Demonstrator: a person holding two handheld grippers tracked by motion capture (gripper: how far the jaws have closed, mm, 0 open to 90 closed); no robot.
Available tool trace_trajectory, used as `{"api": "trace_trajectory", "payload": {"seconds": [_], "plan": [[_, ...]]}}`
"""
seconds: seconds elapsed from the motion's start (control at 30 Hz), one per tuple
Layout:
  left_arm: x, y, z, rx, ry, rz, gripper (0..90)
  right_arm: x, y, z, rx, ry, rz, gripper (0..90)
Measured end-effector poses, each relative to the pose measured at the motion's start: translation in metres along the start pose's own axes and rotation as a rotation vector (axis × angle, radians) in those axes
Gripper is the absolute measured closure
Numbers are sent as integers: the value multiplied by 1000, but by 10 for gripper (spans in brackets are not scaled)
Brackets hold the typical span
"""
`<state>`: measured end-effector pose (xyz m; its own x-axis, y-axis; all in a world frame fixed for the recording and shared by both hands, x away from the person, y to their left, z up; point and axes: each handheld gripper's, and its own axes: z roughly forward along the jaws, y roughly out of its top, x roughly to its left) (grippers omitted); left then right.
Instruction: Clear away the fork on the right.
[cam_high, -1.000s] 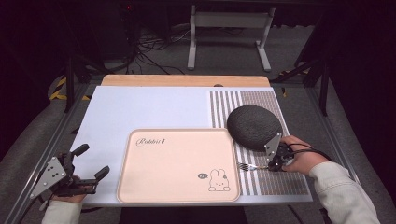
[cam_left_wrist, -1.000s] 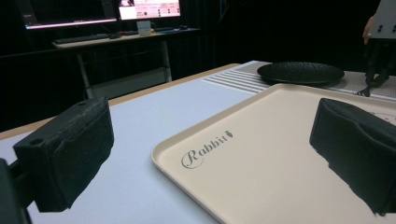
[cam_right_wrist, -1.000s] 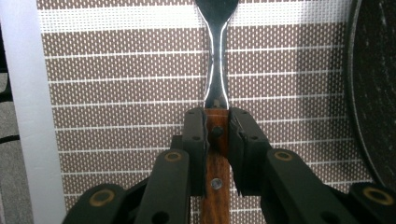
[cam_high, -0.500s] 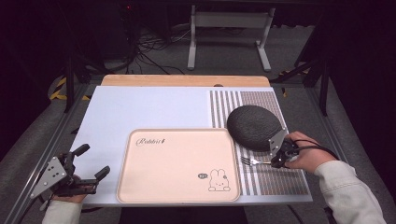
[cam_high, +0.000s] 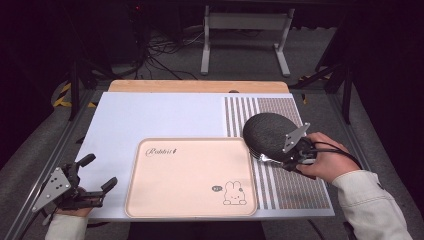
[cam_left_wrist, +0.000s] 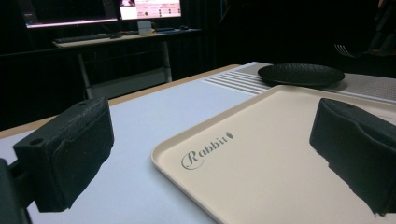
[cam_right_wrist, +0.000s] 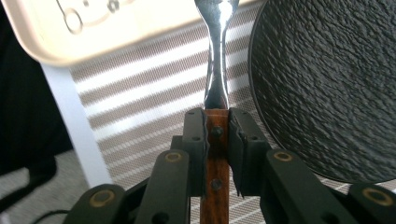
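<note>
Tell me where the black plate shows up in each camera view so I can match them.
High view: black plate right of centre, on the striped mat, beside the pink tray.
Left gripper view: upper right, past the tray's far edge.
Right gripper view: right side, beside the held fork.
Shared landmark: the tray.

Tray, left gripper view: cursive word "Rabbit" printed near its corner, lower centre of frame; last letter uncertain. High view: same script at tray's upper left, too small to read. Monitor text, top centre: illegible.
</note>
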<state>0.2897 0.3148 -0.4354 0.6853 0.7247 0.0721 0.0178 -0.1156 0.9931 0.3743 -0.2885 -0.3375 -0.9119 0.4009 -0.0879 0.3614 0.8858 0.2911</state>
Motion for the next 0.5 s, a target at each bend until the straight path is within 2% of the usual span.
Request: {"api": "trace_trajectory", "payload": {"seconds": [0.17,0.37,0.5], "plan": [[0,0,0,0,0,-2,2,5,13,-1,6,8,94,779],[-1,0,0,1,4,6,3,13,31,-2,6,-22,137,780],[0,0,-1,-3,8,-1,3,20,43,-3,-9,-10,186,780]]}}
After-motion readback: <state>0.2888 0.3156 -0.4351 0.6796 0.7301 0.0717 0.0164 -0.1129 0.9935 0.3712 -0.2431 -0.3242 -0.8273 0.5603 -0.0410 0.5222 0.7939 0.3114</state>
